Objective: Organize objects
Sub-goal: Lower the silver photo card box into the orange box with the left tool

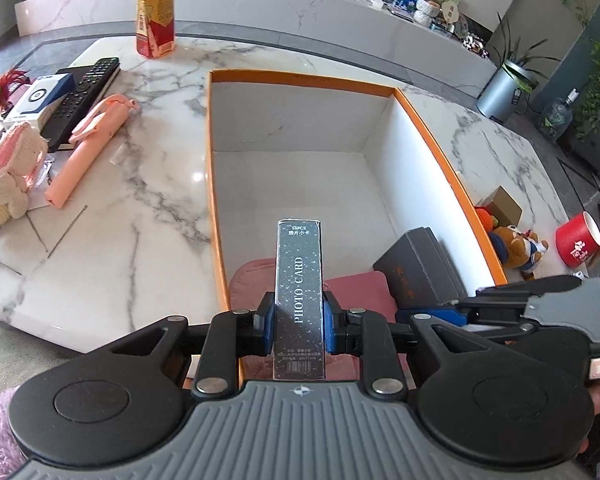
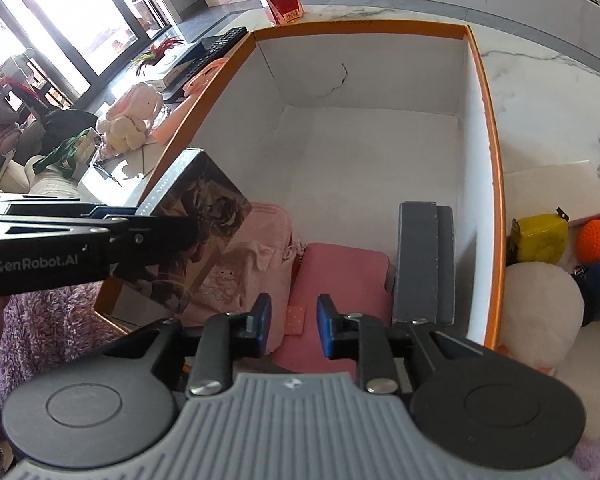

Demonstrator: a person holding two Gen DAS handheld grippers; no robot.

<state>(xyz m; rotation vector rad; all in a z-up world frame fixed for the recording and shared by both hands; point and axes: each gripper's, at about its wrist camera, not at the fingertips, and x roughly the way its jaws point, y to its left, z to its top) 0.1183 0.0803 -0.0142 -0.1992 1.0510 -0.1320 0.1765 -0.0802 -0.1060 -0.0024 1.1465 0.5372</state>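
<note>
Card box (image 1: 299,300) — slim, stiff cardboard, judged light; clamped across its narrow sides by left gripper (image 1: 299,320), held over the near end of orange bin (image 1: 440,148). Right gripper (image 2: 293,328) — parted, nothing held

The narrow dark card box (image 1: 299,300) carries the white words "PHOTO CARD" along its side and "55PCS" at its top end. The black arm of the left gripper (image 2: 40,266) carries the brand "GenRobot.AI". Other labels are too small to read.
</note>
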